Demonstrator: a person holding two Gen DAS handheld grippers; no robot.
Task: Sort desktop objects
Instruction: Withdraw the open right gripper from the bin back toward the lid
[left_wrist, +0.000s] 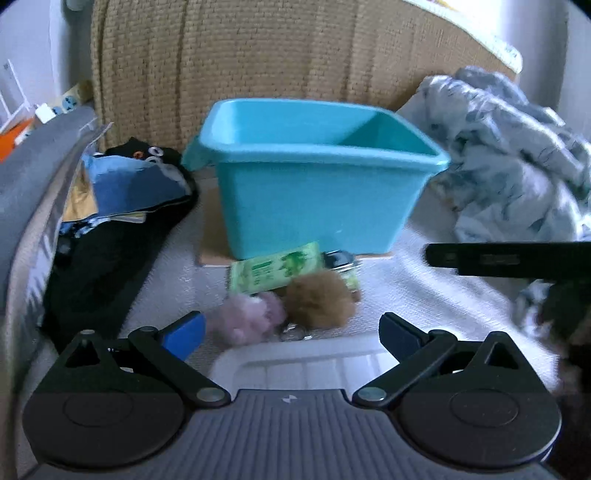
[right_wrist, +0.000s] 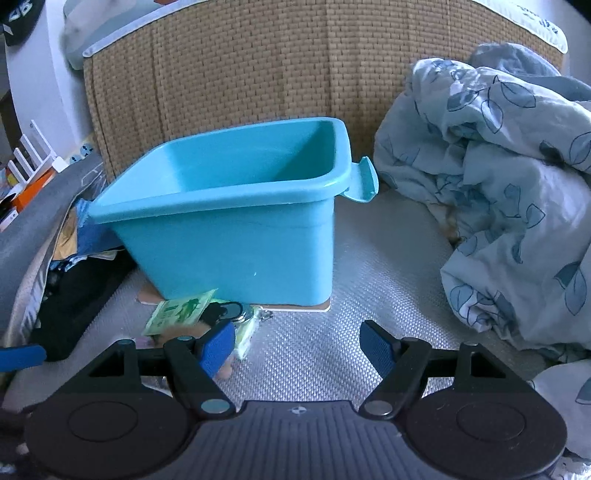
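Sorting looks barely begun, judging by the layout. Teal bin (right_wrist: 229, 221) shows a bare interior as far as visible, tho its floor is hidden by the near wall. Loose items sit in a cluster just in front of the bin's near wall, on the white textured bed surface (right_wrist: 369, 295): green packet (left_wrist: 275, 269) touching the bin base, brown pom-pom (left_wrist: 319, 301) and pink pom-pom (left_wrist: 251, 317) side by side nearer, plus a small dark-lidded item (left_wrist: 338, 260) behind the brown one. All still to go in.

Left tool (left_wrist: 291, 332): jaws wide, nothing between, hovering just near of the pom-poms. Right tool (right_wrist: 297, 347): jaws wide, empty, its left finger overlapping the cluster's right edge in view; contact can't be told.

Room: right of the cluster is open bedding up to the crumpled blue quilt (right_wrist: 498, 192). Left is crowded w/ dark bags and clutter (left_wrist: 122, 206). Woven headboard (right_wrist: 258, 74) sits close behind the bin. Bin stands on a flat board (right_wrist: 317, 307); its rim is the edge to clear when lifting items over.
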